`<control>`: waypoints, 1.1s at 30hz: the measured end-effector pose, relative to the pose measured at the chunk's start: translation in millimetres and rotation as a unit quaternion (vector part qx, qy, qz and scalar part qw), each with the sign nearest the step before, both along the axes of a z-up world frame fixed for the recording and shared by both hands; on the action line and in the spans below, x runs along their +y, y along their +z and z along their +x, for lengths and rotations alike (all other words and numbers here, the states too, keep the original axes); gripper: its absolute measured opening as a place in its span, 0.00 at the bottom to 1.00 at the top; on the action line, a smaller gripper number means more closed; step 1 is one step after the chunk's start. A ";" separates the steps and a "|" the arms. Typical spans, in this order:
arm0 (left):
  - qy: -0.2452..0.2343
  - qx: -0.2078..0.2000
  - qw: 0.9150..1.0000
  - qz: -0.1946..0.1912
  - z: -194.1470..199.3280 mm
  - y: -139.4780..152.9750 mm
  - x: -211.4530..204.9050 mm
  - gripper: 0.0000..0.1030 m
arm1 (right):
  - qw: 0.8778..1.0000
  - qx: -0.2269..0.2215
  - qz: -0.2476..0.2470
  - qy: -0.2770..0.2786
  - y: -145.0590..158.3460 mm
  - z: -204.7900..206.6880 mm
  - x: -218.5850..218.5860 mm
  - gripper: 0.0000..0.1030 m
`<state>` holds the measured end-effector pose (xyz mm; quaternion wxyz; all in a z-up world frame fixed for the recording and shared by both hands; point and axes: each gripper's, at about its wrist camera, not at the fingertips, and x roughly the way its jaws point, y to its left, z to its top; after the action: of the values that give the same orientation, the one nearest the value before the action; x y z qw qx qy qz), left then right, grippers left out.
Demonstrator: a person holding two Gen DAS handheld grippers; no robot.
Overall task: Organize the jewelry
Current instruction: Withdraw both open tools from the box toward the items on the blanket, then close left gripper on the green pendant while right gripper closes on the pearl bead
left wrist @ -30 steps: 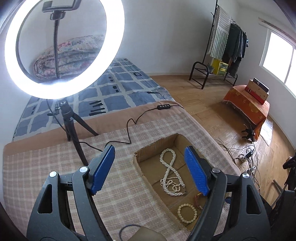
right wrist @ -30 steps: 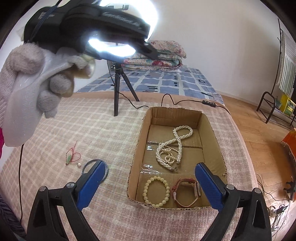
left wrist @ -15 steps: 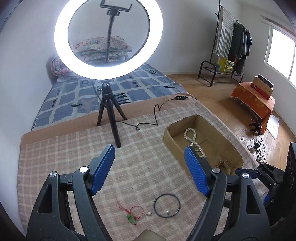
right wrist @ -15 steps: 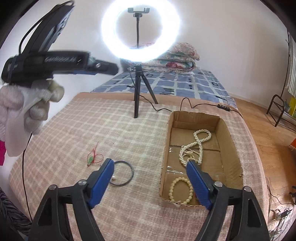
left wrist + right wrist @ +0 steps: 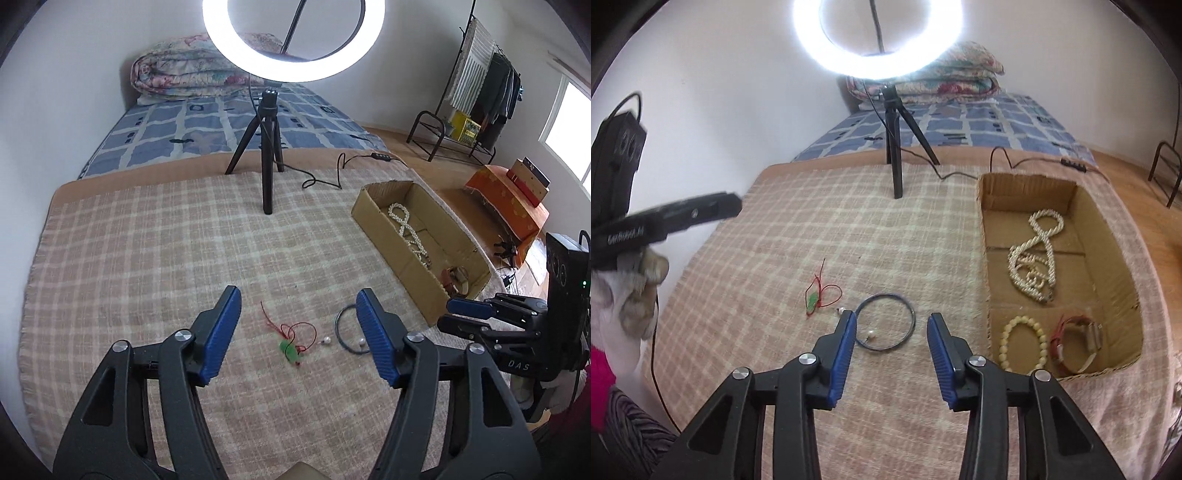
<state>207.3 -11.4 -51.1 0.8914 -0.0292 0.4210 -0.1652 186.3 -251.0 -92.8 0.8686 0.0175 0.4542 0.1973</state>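
Observation:
On the checked cloth lie a red cord with a green pendant, a small loose pearl and a dark ring with a pearl. My left gripper hovers over the cord, its jaws closing with nothing between them. My right gripper hangs over the dark ring, jaws closing, pads not touching it. The cardboard box holds a pearl necklace, a bead bracelet and a red-strapped watch.
A ring light on a black tripod stands at the cloth's far edge, its cable running toward the box. Behind lie a blue quilt and a folded blanket. A gloved hand holds the left gripper's body.
The left view swung from the box to the loose pieces on the cloth. The right gripper shifted left from the box to over the dark ring. Both pairs of jaws narrowed, the right far more.

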 end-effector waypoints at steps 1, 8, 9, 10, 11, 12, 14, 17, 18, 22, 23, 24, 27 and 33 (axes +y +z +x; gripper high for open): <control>0.002 0.004 1.000 -0.002 -0.4 -3.5 2.0 0.60 | 1.000 0.005 0.006 -0.002 -2.2 0.6 0.8 0.35; 0.001 0.044 0.999 -0.020 3.0 -30.6 10.9 0.57 | 1.000 0.018 -0.006 0.017 -16.8 3.0 22.4 0.30; 0.001 0.054 0.998 -0.023 4.4 -35.9 11.6 0.56 | 0.999 0.019 -0.013 0.022 -20.5 3.6 26.5 0.29; 0.001 0.062 0.998 -0.025 4.9 -40.7 12.1 0.53 | 0.999 0.020 -0.020 0.026 -23.7 4.0 29.7 0.29; 0.002 0.069 0.997 -0.026 5.5 -45.8 12.6 0.53 | 0.999 0.021 -0.025 0.031 -27.2 4.8 32.7 0.29; 0.001 0.076 0.997 -0.025 6.0 -51.0 12.8 0.53 | 0.999 0.022 -0.032 0.037 -31.0 5.6 36.2 0.28; -0.001 0.087 0.996 -0.022 6.4 -59.4 13.7 0.52 | 0.997 0.022 -0.054 0.051 -39.3 6.2 43.7 0.27; 0.000 0.101 0.995 -0.025 7.3 -69.1 15.6 0.52 | 0.993 0.018 -0.088 0.073 -51.0 6.9 53.3 0.25; -0.001 0.105 0.994 -0.025 8.0 -71.7 16.1 0.52 | 0.992 0.017 -0.099 0.080 -55.1 7.2 56.4 0.24; -0.003 0.112 0.993 -0.021 9.4 -79.1 16.5 0.52 | 0.990 0.023 -0.106 0.090 -66.5 13.2 61.5 0.20; -0.004 0.115 0.993 -0.021 10.0 -80.7 16.5 0.52 | 0.990 0.028 -0.102 0.091 -69.0 15.1 61.8 0.19; -0.005 0.120 0.992 -0.024 11.2 -83.7 16.5 0.52 | 0.990 0.032 -0.100 0.092 -71.2 16.3 62.5 0.19; -0.005 0.134 0.990 -0.031 16.5 -93.1 15.5 0.52 | 0.989 0.037 -0.105 0.094 -77.1 18.5 65.4 0.18; -0.016 0.153 0.988 -0.031 22.0 -107.9 7.2 0.52 | 0.992 0.044 -0.098 0.071 -79.8 25.5 61.9 0.18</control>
<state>229.3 -4.2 -159.1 0.8125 -0.0747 0.5475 -0.1860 211.8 -189.0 -172.6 0.8288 -0.0916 0.5097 0.2120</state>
